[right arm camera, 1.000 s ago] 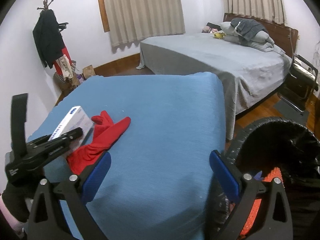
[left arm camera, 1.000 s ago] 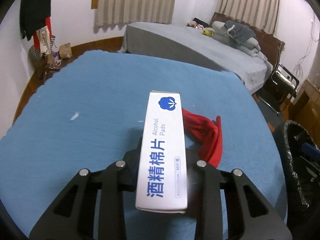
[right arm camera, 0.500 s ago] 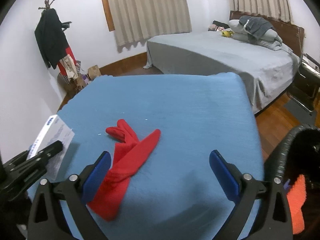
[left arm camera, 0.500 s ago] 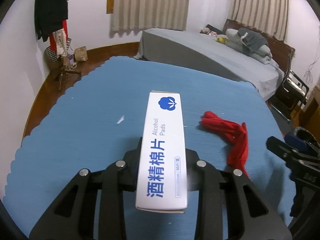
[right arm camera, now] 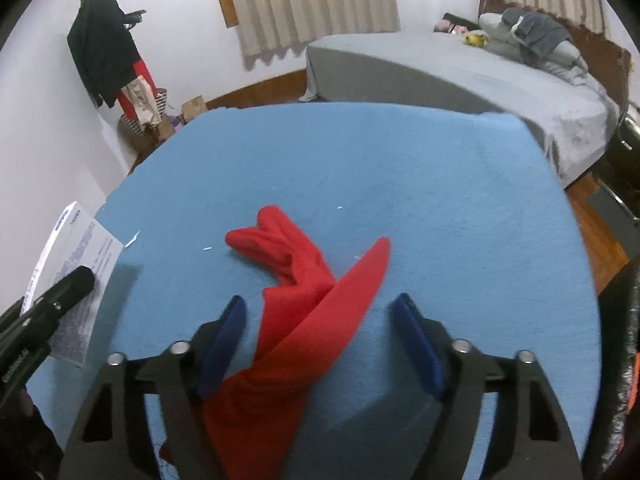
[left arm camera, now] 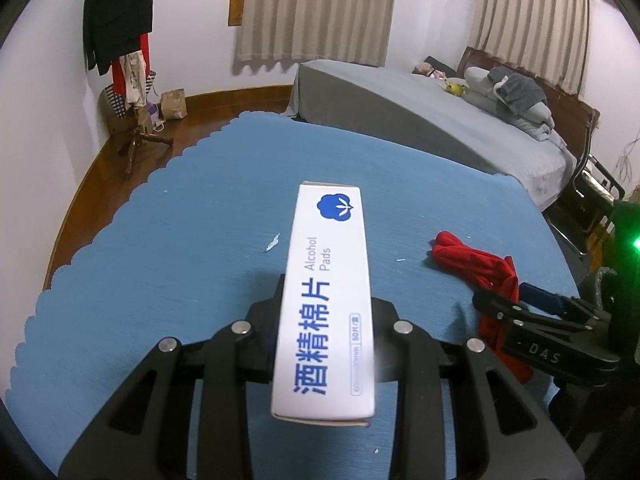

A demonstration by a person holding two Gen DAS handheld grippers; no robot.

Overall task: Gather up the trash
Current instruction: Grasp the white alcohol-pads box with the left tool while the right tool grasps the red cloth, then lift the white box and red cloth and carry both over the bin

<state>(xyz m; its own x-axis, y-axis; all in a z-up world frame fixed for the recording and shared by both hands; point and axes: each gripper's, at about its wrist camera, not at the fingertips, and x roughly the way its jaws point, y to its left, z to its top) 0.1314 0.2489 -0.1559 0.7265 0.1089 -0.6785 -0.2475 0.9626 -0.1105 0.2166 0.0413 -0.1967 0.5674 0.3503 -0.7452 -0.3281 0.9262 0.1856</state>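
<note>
My left gripper [left arm camera: 324,320] is shut on a white alcohol pads box [left arm camera: 326,300] with blue print and holds it above the blue table [left arm camera: 200,208]. The box also shows at the left edge of the right wrist view [right arm camera: 74,276]. A red cloth [right arm camera: 308,304] lies on the table near its front edge. My right gripper [right arm camera: 320,316] is open, its blue pads [right arm camera: 224,332] on either side of the cloth's middle. In the left wrist view the cloth [left arm camera: 476,264] lies right of the box, with the right gripper [left arm camera: 520,300] over its near end.
A black trash bag rim [right arm camera: 628,340] shows at the right edge of the table. A grey bed [left arm camera: 420,120] stands behind the table. A coat rack [left arm camera: 120,60] with clothes stands at the back left. Small white scraps [left arm camera: 273,243] lie on the table.
My right gripper moved left from the trash bag to the red cloth and narrowed around it. My left gripper drew back and left with the box still held.
</note>
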